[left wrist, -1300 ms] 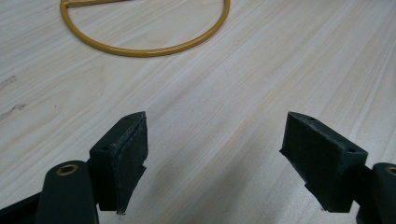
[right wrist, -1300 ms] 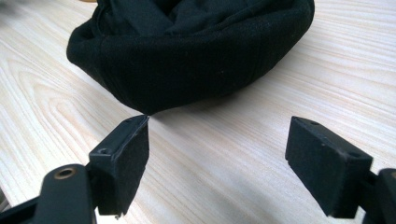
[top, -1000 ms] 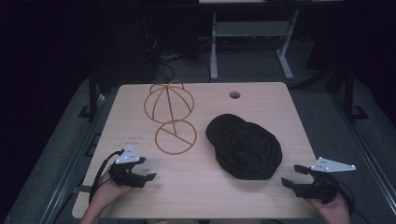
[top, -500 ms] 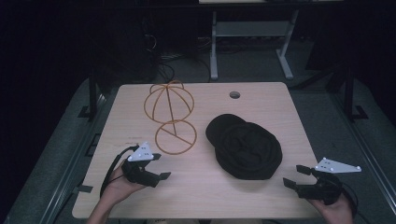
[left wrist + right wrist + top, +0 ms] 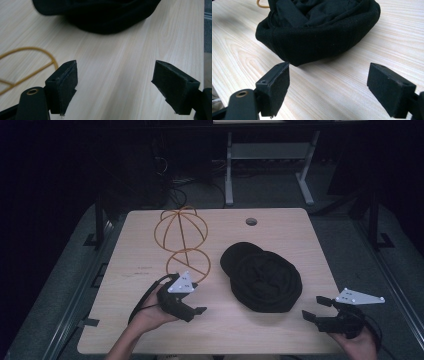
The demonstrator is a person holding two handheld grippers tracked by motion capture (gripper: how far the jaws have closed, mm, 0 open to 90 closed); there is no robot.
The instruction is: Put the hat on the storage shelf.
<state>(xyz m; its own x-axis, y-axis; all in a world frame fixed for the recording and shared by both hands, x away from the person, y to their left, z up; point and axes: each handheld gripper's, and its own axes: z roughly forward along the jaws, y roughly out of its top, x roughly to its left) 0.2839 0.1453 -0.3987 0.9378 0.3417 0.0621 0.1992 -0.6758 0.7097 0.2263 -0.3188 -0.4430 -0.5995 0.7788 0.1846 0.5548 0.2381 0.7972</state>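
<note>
High view first: nearest us, our left gripper sits low over the front-left of the wooden table, and our right gripper hovers at the front-right edge. Both have their jaws spread wide with nothing between them, and we judge they are held that way so that each can come at the cap from its own side.

Left gripper view looks along the parted pads across bare wood toward the black cap, which lies well ahead and untouched. A curve of the wire hat stand runs just beside the left pad, so we are passing close to its base ring.

Right gripper view has its own jaws equally wide, and the left pad sits near the cap's bottom edge without visibly touching. The cap rests open side up, its crumpled lining showing, which offers us a rim to pinch.

Farther back, the cap lies right of centre and the gold wire hat stand stands upright to its left, dome empty. We take it as the likely place for the cap. A cable hole marks the far edge.
</note>
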